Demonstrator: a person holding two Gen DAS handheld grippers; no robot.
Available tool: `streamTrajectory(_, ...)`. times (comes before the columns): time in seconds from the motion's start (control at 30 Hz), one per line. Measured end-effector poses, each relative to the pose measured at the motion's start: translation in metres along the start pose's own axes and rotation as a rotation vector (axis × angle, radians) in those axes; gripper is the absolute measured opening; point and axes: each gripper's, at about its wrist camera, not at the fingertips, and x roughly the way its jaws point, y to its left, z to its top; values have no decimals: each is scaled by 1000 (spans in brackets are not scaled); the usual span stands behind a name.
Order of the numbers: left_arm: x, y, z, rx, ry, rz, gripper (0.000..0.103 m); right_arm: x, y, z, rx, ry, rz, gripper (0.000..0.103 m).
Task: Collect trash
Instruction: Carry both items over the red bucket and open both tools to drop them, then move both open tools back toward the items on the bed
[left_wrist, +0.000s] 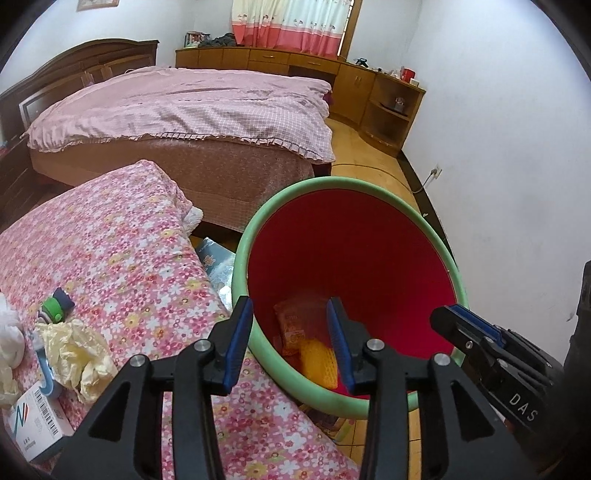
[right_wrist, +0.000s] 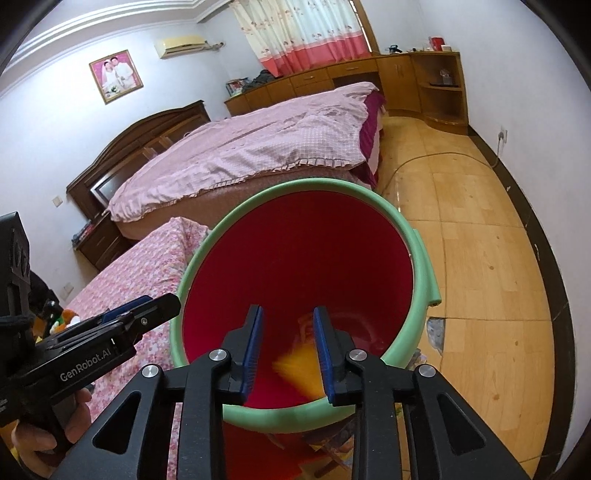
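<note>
A red trash bin with a green foam rim (left_wrist: 258, 229) stands beside the flowered table; it also shows in the right wrist view (right_wrist: 406, 229). Inside lie an orange snack packet (left_wrist: 293, 325) and a yellow piece (left_wrist: 319, 363). In the right wrist view the yellow piece (right_wrist: 299, 369) is blurred, inside the bin between and below my fingers. My left gripper (left_wrist: 291, 347) is open and empty over the bin's near rim. My right gripper (right_wrist: 288, 354) is open over the bin mouth. On the table lie crumpled yellow gloves (left_wrist: 79, 354), a small white box (left_wrist: 35, 424) and a green-capped item (left_wrist: 55, 304).
The table has a pink flowered cloth (left_wrist: 129, 258). A bed with a pink cover (left_wrist: 184, 107) stands behind. Wooden cabinets (left_wrist: 369, 85) line the far wall. Tiled floor (right_wrist: 480, 240) lies right of the bin. A silvery bag (left_wrist: 218, 266) sits between table and bin.
</note>
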Motion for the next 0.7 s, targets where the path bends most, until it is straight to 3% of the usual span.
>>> streamTrajectory(0.6, -56, 26, -13, -55, -52, 43, 42, -27, 26, -7, -25, -36, 8, 31)
streamTrajectory(0.67, -63, 30, -16, -66, -57, 46, 41, -31, 32, -9, -30, -39, 9, 32)
streamTrajectory(0.7, -65, 31, -17, -69, -60, 48, 42, -33, 34, -9, -32, -40, 8, 39)
